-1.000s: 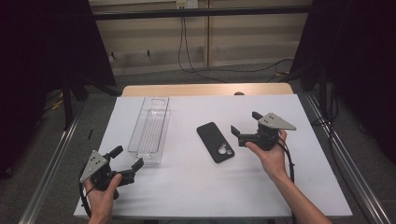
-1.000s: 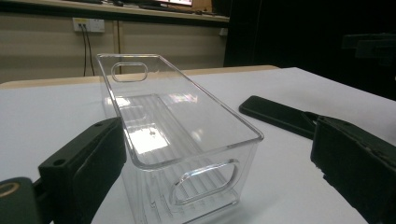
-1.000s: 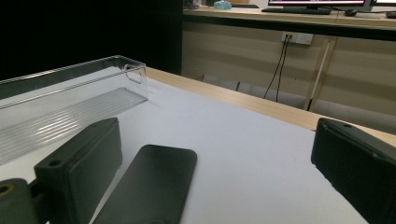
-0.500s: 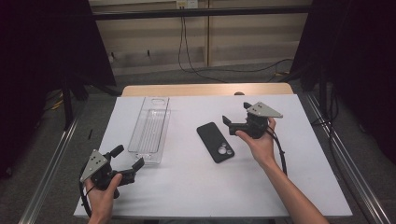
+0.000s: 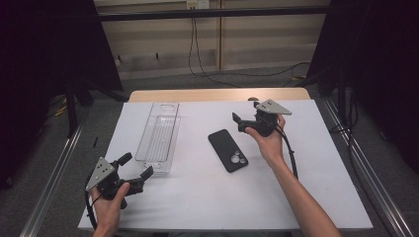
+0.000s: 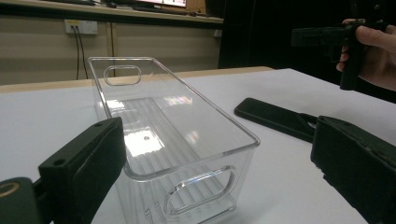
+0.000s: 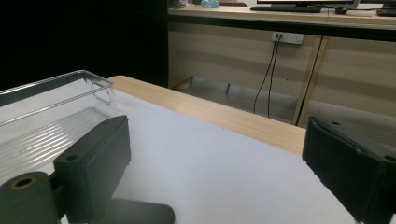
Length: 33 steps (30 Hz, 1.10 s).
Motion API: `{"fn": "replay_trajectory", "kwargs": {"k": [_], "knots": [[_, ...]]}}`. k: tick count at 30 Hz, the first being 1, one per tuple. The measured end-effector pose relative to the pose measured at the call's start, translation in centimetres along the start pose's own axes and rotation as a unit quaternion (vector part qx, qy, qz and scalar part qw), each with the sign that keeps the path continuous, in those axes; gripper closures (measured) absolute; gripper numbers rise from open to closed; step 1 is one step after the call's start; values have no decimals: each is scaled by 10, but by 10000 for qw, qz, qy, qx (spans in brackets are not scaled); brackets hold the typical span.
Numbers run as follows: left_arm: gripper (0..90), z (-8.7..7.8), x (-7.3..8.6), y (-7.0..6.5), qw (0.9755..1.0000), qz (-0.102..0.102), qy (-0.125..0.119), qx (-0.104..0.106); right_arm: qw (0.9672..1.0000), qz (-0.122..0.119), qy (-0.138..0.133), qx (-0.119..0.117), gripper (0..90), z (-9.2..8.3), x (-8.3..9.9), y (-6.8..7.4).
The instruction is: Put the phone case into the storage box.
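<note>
In the high view the black smartphone point(image 5: 228, 150) lies flat at frame centre, long axis running upper left to lower right, just below-left of the right gripper point(image 5: 241, 121), jaws apart and empty, while the left gripper point(image 5: 134, 167), also spread, waits by the clear plastic bin point(image 5: 159, 138).

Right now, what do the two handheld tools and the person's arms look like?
Both the left tool and the right tool are black, with blocky black jaws and a grey three-cornered plate on top. A black cable trails from the right one. The forearms are bare; no sleeves in frame.
</note>
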<state>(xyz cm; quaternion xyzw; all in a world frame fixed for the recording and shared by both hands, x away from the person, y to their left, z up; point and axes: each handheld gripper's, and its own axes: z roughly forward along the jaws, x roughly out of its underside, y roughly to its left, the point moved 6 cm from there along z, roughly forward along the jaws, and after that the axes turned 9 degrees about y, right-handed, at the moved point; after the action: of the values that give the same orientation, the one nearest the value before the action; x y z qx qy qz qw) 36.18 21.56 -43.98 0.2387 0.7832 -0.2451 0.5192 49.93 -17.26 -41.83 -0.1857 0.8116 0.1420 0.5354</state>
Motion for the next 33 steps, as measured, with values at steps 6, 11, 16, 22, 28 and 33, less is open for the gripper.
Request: {"fn": "replay_trajectory", "kwargs": {"k": [6, 11, 16, 22, 28, 33], "knots": [[34, -1, 0, 0, 10000, 2, -5, -12, 9998, -27, 172, -75, 203, 13, -3, 1], [34, -1, 0, 0, 10000, 31, -9, -21, 9980, -141, 561, -255, 321, 18, -4, 2], [34, -1, 0, 0, 10000, 28, -10, -18, 9963, -146, 728, -440, 511, 21, -7, 3], [34, -1, 0, 1, 10000, 29, -7, -5, 9940, -171, 926, -550, 727, 27, -11, 2], [34, -1, 0, 0, 10000, -20, -9, 5, 9883, -1, 1337, -739, 900, 30, -12, 1], [34, -1, 1, 1, 10000, -14, -1, -15, 9808, 119, 1759, -834, 900, 37, -12, 0]]}}
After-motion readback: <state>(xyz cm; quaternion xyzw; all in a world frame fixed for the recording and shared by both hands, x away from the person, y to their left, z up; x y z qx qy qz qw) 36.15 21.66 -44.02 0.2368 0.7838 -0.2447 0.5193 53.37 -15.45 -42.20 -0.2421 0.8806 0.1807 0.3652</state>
